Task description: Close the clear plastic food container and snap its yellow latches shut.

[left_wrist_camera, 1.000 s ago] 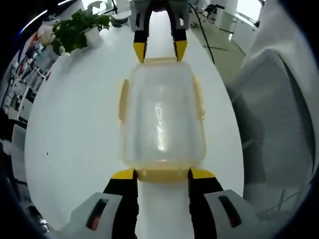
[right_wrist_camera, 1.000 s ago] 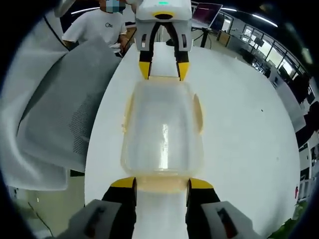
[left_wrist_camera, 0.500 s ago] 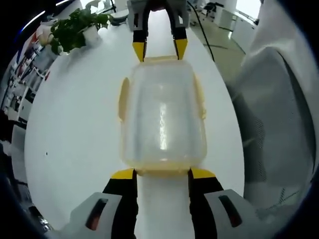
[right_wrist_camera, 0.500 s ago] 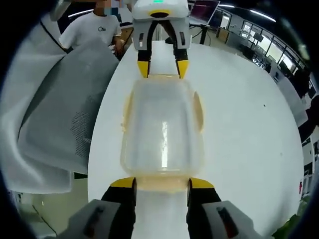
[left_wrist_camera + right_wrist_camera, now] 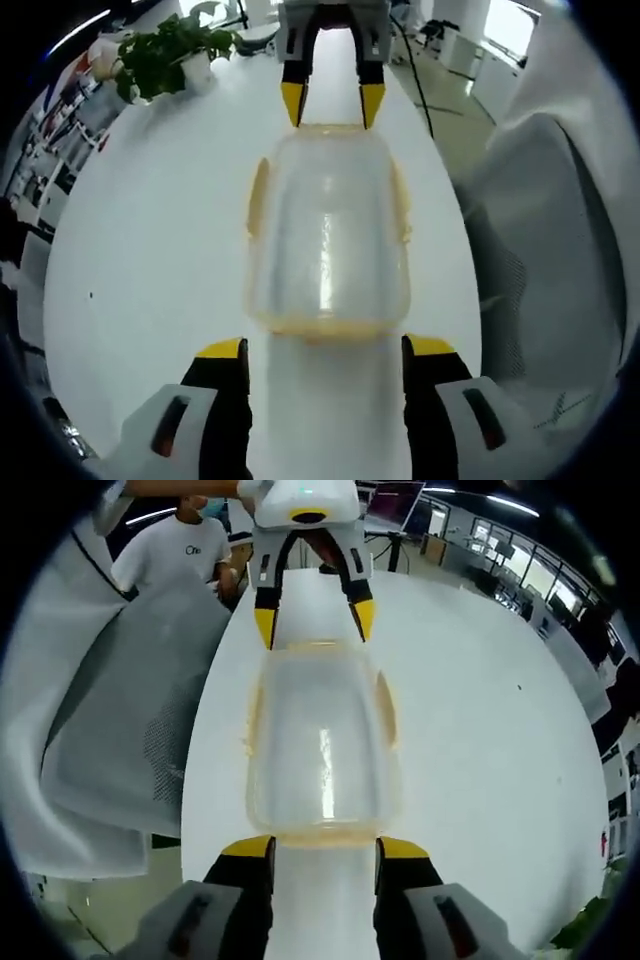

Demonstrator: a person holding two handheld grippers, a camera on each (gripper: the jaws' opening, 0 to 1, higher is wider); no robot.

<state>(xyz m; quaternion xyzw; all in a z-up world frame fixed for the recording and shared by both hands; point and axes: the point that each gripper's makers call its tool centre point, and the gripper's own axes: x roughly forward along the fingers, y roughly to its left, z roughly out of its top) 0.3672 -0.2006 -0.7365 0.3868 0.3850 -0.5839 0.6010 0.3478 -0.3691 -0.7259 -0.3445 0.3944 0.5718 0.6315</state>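
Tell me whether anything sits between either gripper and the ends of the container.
Nothing visible does. The left gripper faces one short end of the container across bare white table, and the right gripper faces the opposite end, jaws open at both.

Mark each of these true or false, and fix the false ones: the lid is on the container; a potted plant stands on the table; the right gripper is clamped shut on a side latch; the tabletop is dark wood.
1. The lid sits on the clear container. True.
2. A potted plant stands on the table. True.
3. The right gripper is clamped shut on a side latch. False: its jaws are open, at the container's near end.
4. The tabletop is dark wood. False: it is white.
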